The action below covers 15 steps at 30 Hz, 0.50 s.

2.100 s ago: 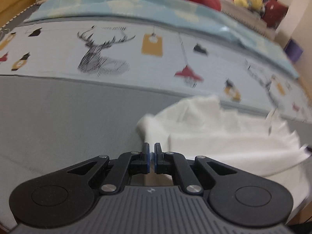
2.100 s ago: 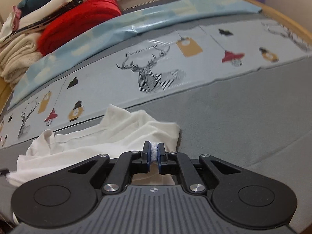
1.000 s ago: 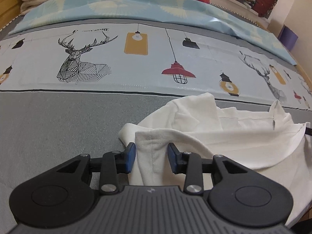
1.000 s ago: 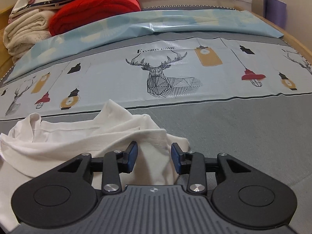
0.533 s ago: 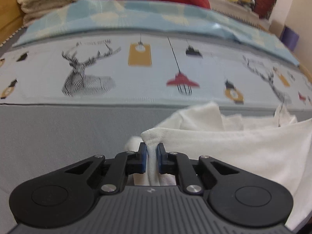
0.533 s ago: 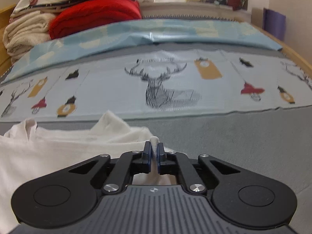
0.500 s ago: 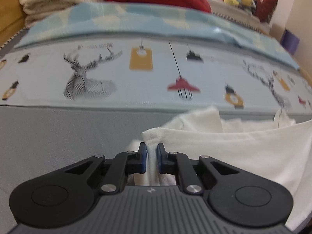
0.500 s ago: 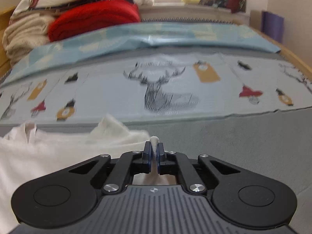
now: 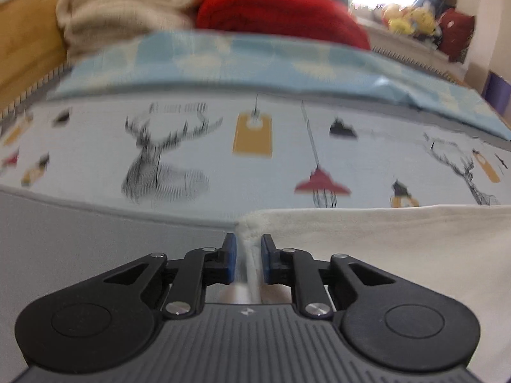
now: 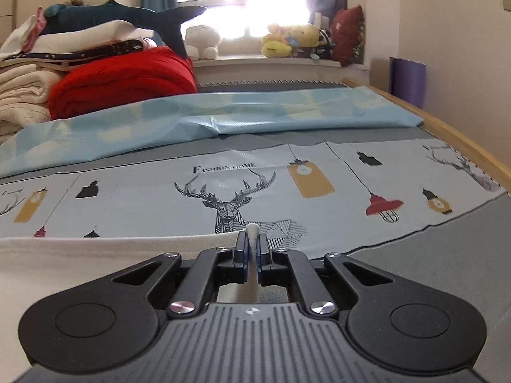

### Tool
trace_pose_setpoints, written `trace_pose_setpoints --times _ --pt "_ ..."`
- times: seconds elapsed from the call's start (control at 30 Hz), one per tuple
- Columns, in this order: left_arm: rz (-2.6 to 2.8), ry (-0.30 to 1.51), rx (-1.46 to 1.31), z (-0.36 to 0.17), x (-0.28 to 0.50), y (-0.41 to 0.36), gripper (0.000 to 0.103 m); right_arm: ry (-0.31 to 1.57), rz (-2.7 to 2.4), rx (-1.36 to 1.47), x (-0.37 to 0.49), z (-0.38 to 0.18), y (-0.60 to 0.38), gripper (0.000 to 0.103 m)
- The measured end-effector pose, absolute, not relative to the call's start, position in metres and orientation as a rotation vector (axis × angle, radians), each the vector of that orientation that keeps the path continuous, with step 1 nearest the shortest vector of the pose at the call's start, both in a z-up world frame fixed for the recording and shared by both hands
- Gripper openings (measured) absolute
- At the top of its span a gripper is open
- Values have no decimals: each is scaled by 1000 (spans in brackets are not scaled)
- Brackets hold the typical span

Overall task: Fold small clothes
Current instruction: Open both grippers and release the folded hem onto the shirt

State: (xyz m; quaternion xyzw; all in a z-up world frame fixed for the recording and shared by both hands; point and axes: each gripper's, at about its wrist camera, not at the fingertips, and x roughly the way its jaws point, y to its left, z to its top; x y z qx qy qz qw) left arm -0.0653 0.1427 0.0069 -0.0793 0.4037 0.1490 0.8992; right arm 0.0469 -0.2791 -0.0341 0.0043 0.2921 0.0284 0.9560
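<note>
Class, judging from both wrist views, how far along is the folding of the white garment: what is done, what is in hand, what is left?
Done: the left gripper and right gripper each pinch a corner of the white garment. In hand: its top edge stretches taut between them, above the grey bed cover. Left: no fold shows yet; it must be folded and laid down.

Bright window beyond printed bed
</note>
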Motion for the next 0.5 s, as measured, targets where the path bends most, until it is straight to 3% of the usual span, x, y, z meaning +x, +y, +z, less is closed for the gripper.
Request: trace_pose_setpoints --times 0.07,0.13,0.43,0.5 --pt "274 847 -195 8 -72 146 24 623 55 -9 46 -38 -275 21" --pt "250 863 -197 11 -81 147 24 644 82 0 43 -38 -276 26" --pt "135 1048 -306 16 -142 141 25 846 202 114 -2 -33 -308 26" --pt "121 1052 -323 24 -156 138 30 907 222 151 -15 -27 -313 26"
